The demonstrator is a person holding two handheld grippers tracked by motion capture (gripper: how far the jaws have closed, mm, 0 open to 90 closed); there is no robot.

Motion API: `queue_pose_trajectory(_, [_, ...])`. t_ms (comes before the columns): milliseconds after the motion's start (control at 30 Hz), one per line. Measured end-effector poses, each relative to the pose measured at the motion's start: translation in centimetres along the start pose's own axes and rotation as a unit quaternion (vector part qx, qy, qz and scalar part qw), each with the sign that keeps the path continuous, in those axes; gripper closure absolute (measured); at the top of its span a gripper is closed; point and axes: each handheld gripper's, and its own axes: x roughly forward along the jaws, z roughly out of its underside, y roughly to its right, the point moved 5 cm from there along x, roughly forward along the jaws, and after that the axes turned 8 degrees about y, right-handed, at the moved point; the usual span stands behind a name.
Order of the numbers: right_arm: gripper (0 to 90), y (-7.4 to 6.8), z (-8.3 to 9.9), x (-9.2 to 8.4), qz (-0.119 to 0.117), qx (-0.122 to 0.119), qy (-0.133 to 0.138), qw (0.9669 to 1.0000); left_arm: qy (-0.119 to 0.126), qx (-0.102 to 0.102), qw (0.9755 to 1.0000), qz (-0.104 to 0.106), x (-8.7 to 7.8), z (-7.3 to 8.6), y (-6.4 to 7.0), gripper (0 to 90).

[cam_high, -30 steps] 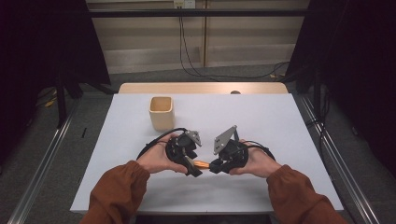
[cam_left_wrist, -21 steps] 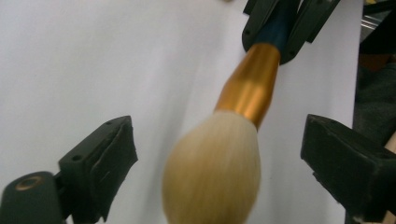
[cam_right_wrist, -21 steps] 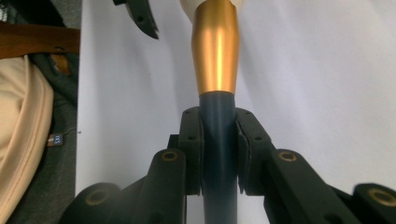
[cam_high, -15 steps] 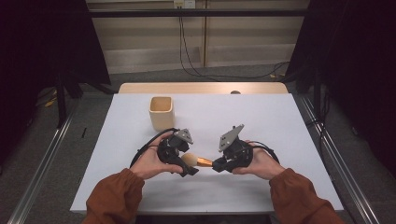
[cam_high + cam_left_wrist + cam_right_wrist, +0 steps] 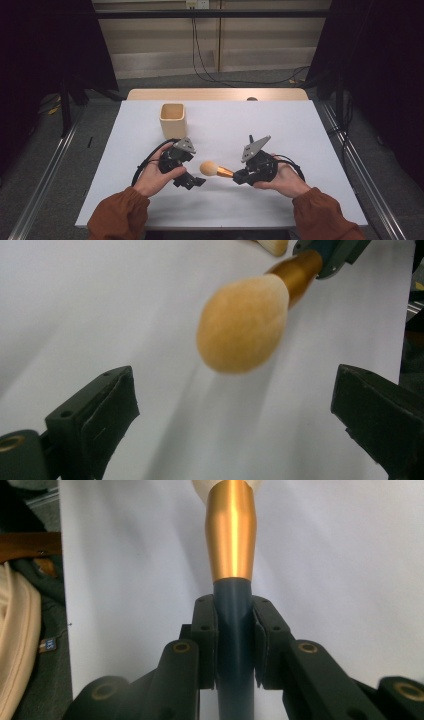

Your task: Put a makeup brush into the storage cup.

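- Sleeves, two of them and rust-coloured, come in at the near edge of the one white table [image 5: 310,130], each hand carrying one of the two grippers.
- Right gripper [image 5: 239,176] has its jaws clamped together on the dark handle of the single makeup brush [image 5: 216,170]; in the right gripper view the pads [image 5: 207,640] press that handle from both sides, just below the gold ferrule.
- Brush hangs just above the table near its front, between the two grippers, its round orange head pointing at the left one.
- Left gripper [image 5: 196,181] stands with its jaws wide apart, having just been opening; in the left gripper view the brush head [image 5: 243,322] floats ahead of them, touching neither pad.
- One beige square cup [image 5: 173,120] stands upright farther back, left of centre, well apart from the brush.
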Motion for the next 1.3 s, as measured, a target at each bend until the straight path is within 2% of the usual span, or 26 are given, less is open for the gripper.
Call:
queue_pose_trajectory(200, [75.3, 0.2, 0.6, -0.2, 0.008, 0.019, 0.014, 0.9997, 0.013, -0.011, 0.9997, -0.018, -0.7, 1.1, -0.2, 4.5])
queue_pose_trajectory(300, [75.3, 0.4, 0.9, -0.2, 0.015, 0.031, 0.022, 0.9992, 0.024, -0.026, 0.9991, -0.024, -0.9, 1.6, -0.1, 4.5])
queue_pose_trajectory(467, [75.3, 0.6, 1.0, -0.3, 0.028, 0.047, 0.045, 0.9975, 0.038, -0.031, 0.9982, -0.035, -1.7, 1.9, -0.1, 4.5])
queue_pose_trajectory(533, [75.3, 0.5, 1.0, -0.3, 0.028, 0.045, 0.048, 0.9975, 0.043, -0.032, 0.9976, -0.044, -1.9, 2.2, -0.1, 4.5])
queue_pose_trajectory(767, [75.3, 0.2, 1.3, -0.2, 0.035, 0.05, 0.056, 0.9965, 0.055, -0.046, 0.9962, -0.05, -2.2, 3.0, -0.1, 4.8])
queue_pose_trajectory(967, [75.3, 0.6, 1.6, -0.8, 0.053, 0.071, 0.09, 0.992, 0.071, -0.048, 0.9942, -0.066, -2.7, 3.1, -0.1, 4.7])
queue_pose_trajectory(1300, [75.3, 0.8, 1.6, -1.5, 0.07, 0.081, 0.136, 0.9849, 0.091, -0.049, 0.9924, -0.068, -3.0, 2.9, 0.2, 4.7])
